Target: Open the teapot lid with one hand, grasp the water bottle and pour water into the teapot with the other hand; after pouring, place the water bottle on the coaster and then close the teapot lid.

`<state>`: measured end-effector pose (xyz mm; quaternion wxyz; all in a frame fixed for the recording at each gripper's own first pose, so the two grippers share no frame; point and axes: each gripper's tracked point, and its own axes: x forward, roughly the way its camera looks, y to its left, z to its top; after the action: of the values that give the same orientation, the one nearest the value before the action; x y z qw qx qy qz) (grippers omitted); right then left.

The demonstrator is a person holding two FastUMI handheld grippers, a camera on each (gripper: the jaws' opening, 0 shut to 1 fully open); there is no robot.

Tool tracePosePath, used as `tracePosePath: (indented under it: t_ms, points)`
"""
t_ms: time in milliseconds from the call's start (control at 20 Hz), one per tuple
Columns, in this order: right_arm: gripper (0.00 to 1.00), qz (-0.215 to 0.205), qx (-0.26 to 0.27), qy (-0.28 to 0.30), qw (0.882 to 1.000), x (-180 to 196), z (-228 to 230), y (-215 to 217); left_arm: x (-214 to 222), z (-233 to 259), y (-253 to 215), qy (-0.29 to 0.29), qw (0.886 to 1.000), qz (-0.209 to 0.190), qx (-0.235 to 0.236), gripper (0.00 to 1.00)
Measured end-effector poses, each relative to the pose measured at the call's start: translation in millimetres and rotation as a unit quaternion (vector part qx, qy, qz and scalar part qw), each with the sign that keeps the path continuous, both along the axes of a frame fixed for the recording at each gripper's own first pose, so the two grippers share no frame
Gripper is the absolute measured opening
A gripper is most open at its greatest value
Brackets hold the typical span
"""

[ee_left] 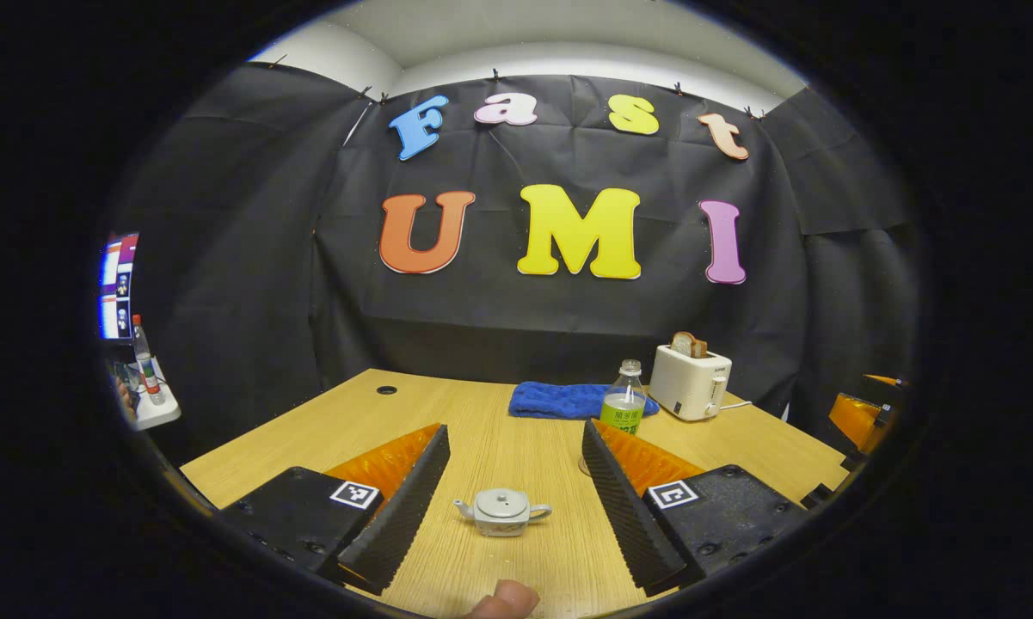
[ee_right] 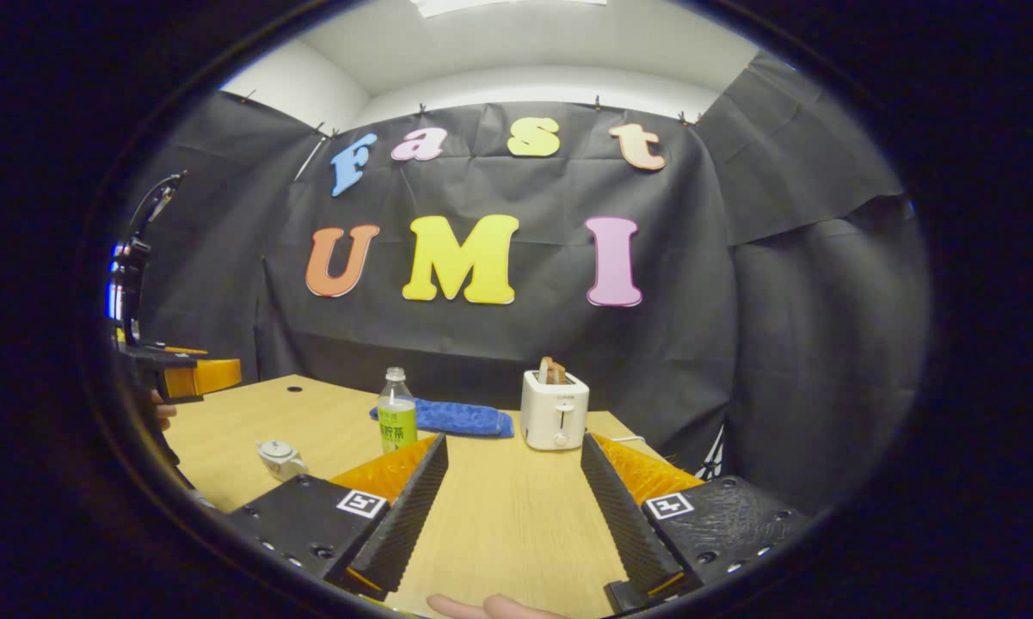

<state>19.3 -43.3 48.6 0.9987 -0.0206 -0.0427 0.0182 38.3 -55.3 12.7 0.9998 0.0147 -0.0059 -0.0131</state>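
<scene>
A small pale teapot (ee_left: 502, 511) with its lid on stands on the wooden table (ee_left: 482, 413), just beyond and between the fingers of my left gripper (ee_left: 516, 434), which is open and holds nothing. A clear water bottle (ee_left: 624, 400) with a green label stands upright farther back, its base hidden behind my right-hand finger. In the right gripper view the teapot (ee_right: 281, 458) sits low on the left and the bottle (ee_right: 396, 413) just right of it. My right gripper (ee_right: 513, 443) is open over bare table, empty. The left gripper (ee_right: 181, 374) hovers at the far left.
A blue cloth (ee_left: 568, 400) lies at the back of the table, a white toaster (ee_left: 690, 383) with bread in it to its right. The same cloth (ee_right: 456, 419) and toaster (ee_right: 554, 408) appear in the right gripper view. A side shelf with another bottle (ee_left: 144, 361) stands far left.
</scene>
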Motion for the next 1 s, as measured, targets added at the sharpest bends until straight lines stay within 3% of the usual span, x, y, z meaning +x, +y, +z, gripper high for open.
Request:
tracePosePath:
  t_ms: [300,550,1000]
  points:
    - [0.94,-0.028,0.027,0.029,0.999,-5.2,-9.3,-12.7,-19.2,22.4,-20.2,-0.036,0.999,-0.001,0.021,0.97]
    - [0.94,-0.041,0.020,0.022,0.999,-15.4,-6.8,-7.4,-26.7,24.4,-24.7,-0.045,0.998,-0.018,0.036,0.97]
    - [0.94,-0.014,0.008,0.023,1.000,-19.1,-13.2,24.7,-38.4,22.3,1.0,-0.044,0.999,-0.010,0.005,0.95]
